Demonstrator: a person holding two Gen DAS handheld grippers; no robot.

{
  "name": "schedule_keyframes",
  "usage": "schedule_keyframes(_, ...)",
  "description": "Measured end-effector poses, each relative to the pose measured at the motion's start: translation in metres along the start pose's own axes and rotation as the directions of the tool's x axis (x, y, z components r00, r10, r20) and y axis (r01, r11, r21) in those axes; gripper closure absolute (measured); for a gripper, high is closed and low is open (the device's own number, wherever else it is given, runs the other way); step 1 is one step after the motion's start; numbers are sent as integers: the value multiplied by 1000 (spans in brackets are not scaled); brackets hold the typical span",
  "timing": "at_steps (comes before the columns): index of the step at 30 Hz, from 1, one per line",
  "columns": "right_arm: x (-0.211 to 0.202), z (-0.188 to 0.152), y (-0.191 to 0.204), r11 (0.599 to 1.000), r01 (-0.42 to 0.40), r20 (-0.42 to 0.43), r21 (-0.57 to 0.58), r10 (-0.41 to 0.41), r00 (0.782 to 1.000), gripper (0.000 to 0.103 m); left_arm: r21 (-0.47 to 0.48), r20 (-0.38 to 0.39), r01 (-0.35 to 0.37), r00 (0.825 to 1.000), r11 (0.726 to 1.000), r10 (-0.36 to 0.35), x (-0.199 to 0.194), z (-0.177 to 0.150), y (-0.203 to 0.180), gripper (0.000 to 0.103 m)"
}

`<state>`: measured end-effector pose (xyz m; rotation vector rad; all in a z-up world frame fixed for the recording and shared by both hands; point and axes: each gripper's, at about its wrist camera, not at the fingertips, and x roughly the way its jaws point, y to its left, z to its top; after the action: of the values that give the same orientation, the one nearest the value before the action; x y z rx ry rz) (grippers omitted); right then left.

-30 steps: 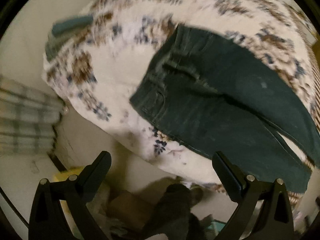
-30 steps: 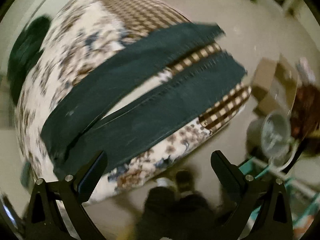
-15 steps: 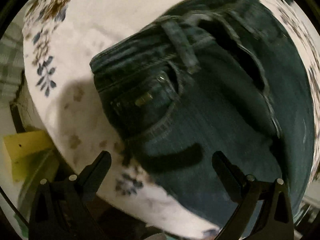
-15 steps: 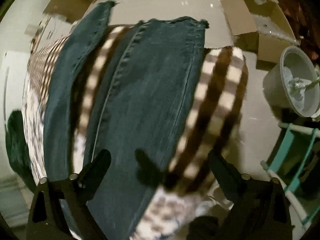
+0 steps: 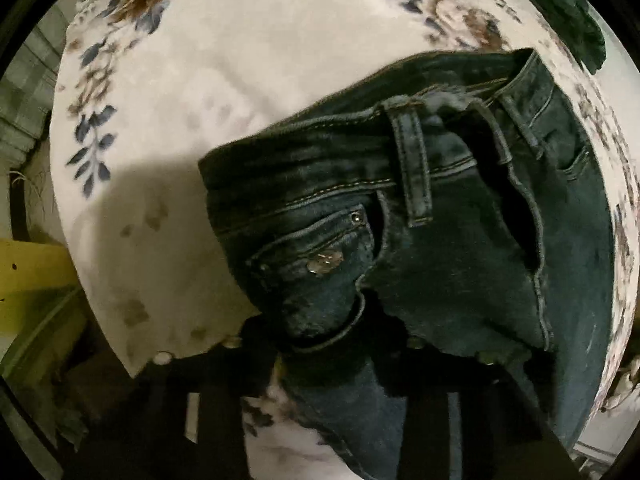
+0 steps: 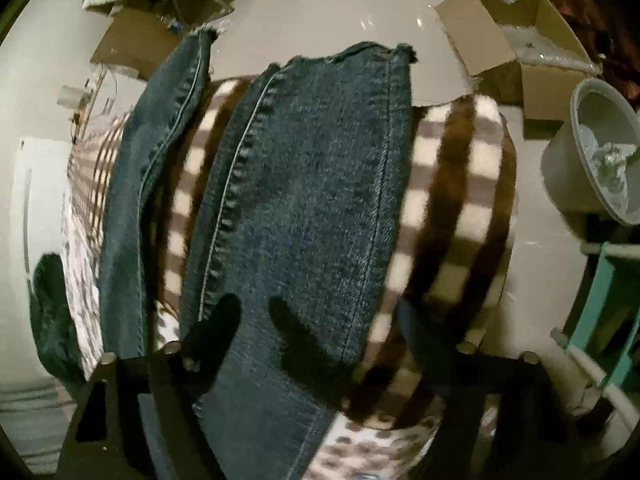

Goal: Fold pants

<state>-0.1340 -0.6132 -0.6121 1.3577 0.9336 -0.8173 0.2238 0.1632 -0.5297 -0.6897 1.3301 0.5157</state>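
Dark blue jeans (image 5: 460,248) lie spread on a bed with a floral blanket (image 5: 200,92). The left wrist view shows the waistband, belt loop and front pocket. My left gripper (image 5: 324,344) is down at the hip side of the jeans; its fingers are dark and blurred, with denim bunched between them. The right wrist view shows both legs (image 6: 304,208) running to the hems at the bed's foot, over a brown checked blanket (image 6: 460,208). My right gripper (image 6: 316,332) is open, its fingers straddling the near leg just above the cloth.
Open cardboard boxes (image 6: 520,28) and a grey tub (image 6: 600,152) stand on the floor beyond the bed's foot. A teal frame (image 6: 600,304) is at the right. A dark green cloth (image 6: 48,312) lies at the bed's left edge. A yellow object (image 5: 28,276) sits below the bed.
Both grippers came down from above the bed to the jeans. The left one moved onto the waistband corner and its jaws drew together; the right one lowered over the near leg.
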Motion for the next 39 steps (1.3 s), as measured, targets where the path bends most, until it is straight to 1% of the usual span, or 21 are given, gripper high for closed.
schedule_keyframes(1,0,1,-1,1000,-13,3,15,13,1000,34,3,5,3,1000,1000,-3,-6,-1,-2,75)
schedule_keyframes(2,0,1,0,999,-23,2,27,23,1000,41,6,9,4,1000,1000,-4,-15,-6,-8,76)
schedule_keyframes(3,-1,1,-1,999,-25,2,31,25,1000,45,9,12,5,1000,1000,-5,-19,-7,-9,77)
schedule_keyframes(5,-1,-2,4,999,-39,-4,34,39,999,45,19,16,5,1000,1000,-5,-29,-11,-9,79)
schedule_keyframes(7,2,-4,11,999,-36,-14,12,37,999,49,29,12,0,1000,1000,0,-37,-13,-12,80)
schedule_keyframes(8,4,-5,14,1000,-27,-17,5,27,999,58,30,9,-1,1000,1000,1,-40,-13,-12,81)
schedule_keyframes(9,5,-4,16,1000,-19,-19,7,19,1000,78,30,6,0,1000,1000,0,-44,-12,-13,82)
schedule_keyframes(10,8,-6,21,1000,-9,-15,11,9,1000,93,34,2,0,1000,999,0,-51,-11,-16,83)
schedule_keyframes(11,9,-6,25,1000,-6,-16,13,7,1000,97,37,0,2,1000,999,-2,-51,-6,-14,83)
schedule_keyframes(15,-2,-6,43,1000,8,2,-13,-8,1000,98,39,-18,14,1000,999,-13,-81,2,-28,85)
schedule_keyframes(20,-38,-9,78,1000,2,34,-17,-1,999,98,70,-10,39,999,997,-38,-126,6,-40,86)
schedule_keyframes(21,-47,-10,88,1000,7,44,-28,-6,999,98,79,-9,47,999,996,-46,-128,10,-36,86)
schedule_keyframes(24,-70,-12,123,998,12,67,-54,-9,998,98,114,-12,63,998,992,-62,-137,24,-46,87)
schedule_keyframes(25,-76,-11,132,998,17,69,-60,-13,998,98,116,-9,81,997,990,-81,-137,29,-48,88)
schedule_keyframes(26,-83,-8,145,998,16,68,-69,-11,998,98,123,-2,82,997,989,-82,-128,30,-55,88)
schedule_keyframes(27,-89,-4,150,997,15,66,-77,-10,998,98,134,9,79,997,988,-81,-128,40,-67,90)
schedule_keyframes(29,-97,4,173,994,19,73,-107,-12,997,98,144,23,98,994,985,-103,-122,57,-91,90)
schedule_keyframes(32,-96,19,205,988,31,85,-149,-18,996,98,202,65,91,992,975,-106,-109,78,-135,92)
schedule_keyframes(35,-70,37,248,980,59,83,-188,-44,996,98,246,72,55,995,968,-75,-73,96,-176,92)
schedule_keyframes(37,-46,47,270,975,81,79,-208,-66,995,98,268,76,6,997,963,-28,-40,105,-201,92)
schedule_keyframes(39,-14,56,292,965,120,73,-231,-106,992,98,291,73,-28,997,956,7,-15,109,-217,92)
